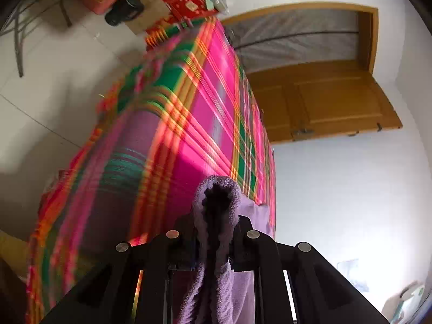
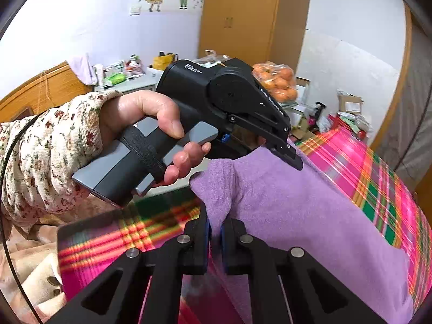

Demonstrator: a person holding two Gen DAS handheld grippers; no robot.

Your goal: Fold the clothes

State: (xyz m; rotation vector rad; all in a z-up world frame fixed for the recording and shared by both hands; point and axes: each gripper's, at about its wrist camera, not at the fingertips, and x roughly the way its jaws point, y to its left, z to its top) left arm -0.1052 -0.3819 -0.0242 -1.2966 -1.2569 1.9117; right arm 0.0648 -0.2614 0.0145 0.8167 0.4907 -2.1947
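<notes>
Pink, green and orange plaid bedding (image 2: 378,186) covers the bed where a purple towel (image 2: 297,210) lies spread toward the right edge. Right gripper (image 2: 215,232) is clamped narrow on a bunched towel corner, and the left gripper (image 1: 216,232), held by a hand (image 2: 151,135) in a floral sleeve (image 2: 51,156), pinches another raised fold of it.

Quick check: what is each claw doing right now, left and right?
Left claw: closed on a bunched edge of the purple towel.
Right claw: closed on another edge of that towel.
</notes>
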